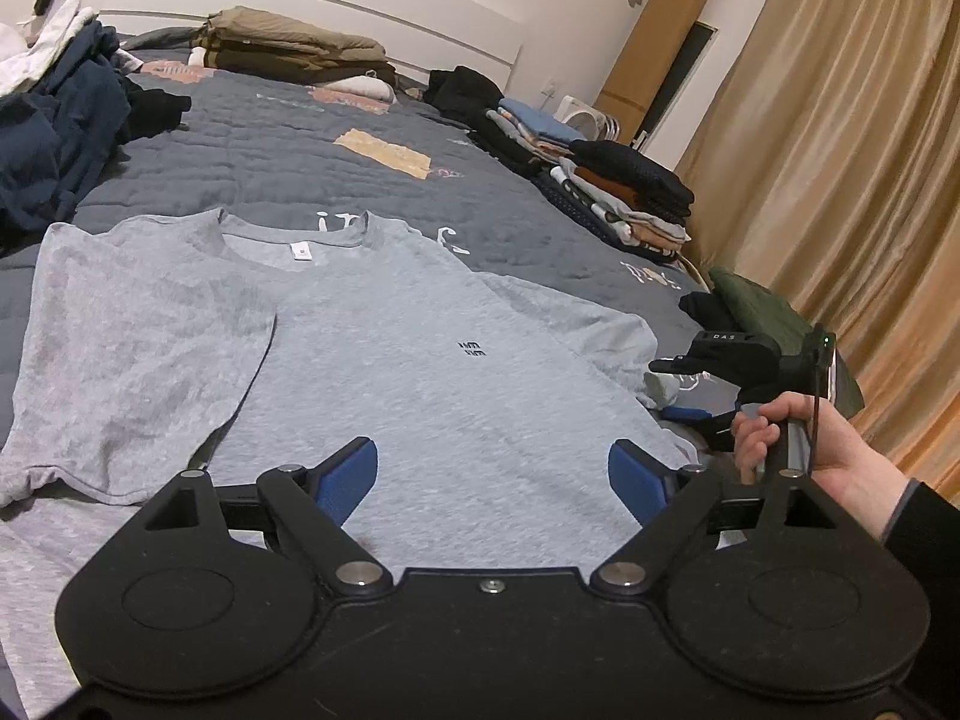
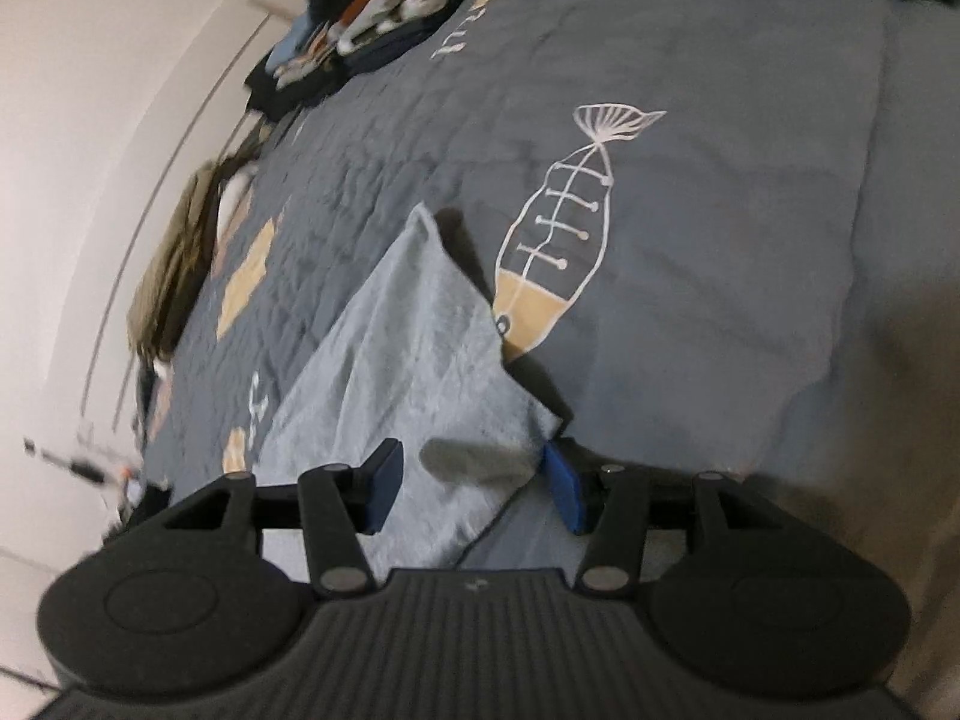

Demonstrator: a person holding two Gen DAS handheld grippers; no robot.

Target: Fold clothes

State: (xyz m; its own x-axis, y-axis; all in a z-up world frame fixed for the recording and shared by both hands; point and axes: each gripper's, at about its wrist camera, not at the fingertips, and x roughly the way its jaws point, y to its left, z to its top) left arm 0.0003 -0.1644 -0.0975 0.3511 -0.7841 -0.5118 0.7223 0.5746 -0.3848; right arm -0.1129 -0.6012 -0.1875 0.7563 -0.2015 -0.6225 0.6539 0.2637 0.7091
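— Shirt?
— Grey marled knit T-shirt (image 1: 384,360) flat on my quilted bedspread (image 1: 252,150), one side folded in; chest print too small to read.
— Jaws?
— Left gripper (image 1: 493,474) released; right gripper (image 2: 474,480) released, straddling the sleeve (image 2: 420,348).

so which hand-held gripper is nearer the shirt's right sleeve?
Right. The right hand-held gripper sits open at the sleeve; the left hand-held gripper hovers open over the shirt's lower middle.

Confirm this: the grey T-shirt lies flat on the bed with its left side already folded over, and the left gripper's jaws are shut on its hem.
Not quite. In the left wrist view the left gripper has its jaws wide open above the grey T-shirt, gripping nothing. The rest holds: the shirt lies on the bed with its left side folded over.
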